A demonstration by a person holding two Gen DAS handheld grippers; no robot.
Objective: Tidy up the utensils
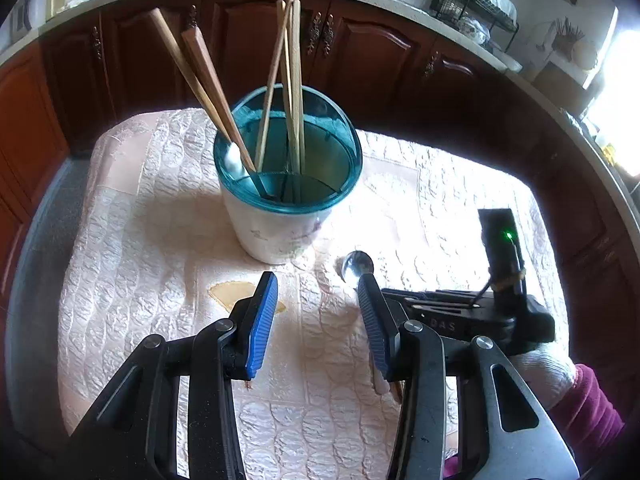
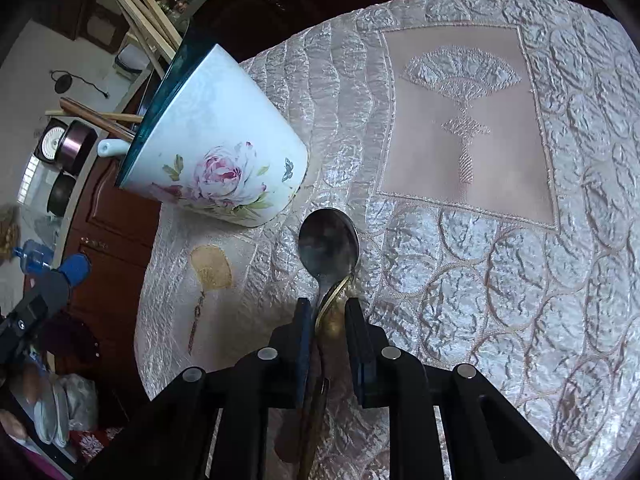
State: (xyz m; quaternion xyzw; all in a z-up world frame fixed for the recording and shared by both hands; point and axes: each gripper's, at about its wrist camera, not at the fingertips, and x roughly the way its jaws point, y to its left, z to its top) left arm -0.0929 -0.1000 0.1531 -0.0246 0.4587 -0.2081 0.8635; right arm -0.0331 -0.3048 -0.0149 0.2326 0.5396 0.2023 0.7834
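The right fingers (image 2: 326, 320) pinch a spoon (image 2: 329, 246); the left fingers (image 1: 316, 320) are spread. Next, I think, the spoon goes up into the cup (image 2: 224, 160) ahead.

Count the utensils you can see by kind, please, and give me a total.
Chopsticks in the holder: 5
White ceramic spoon in the holder: 1
Metal spoon in the right gripper: 1
Total: 7
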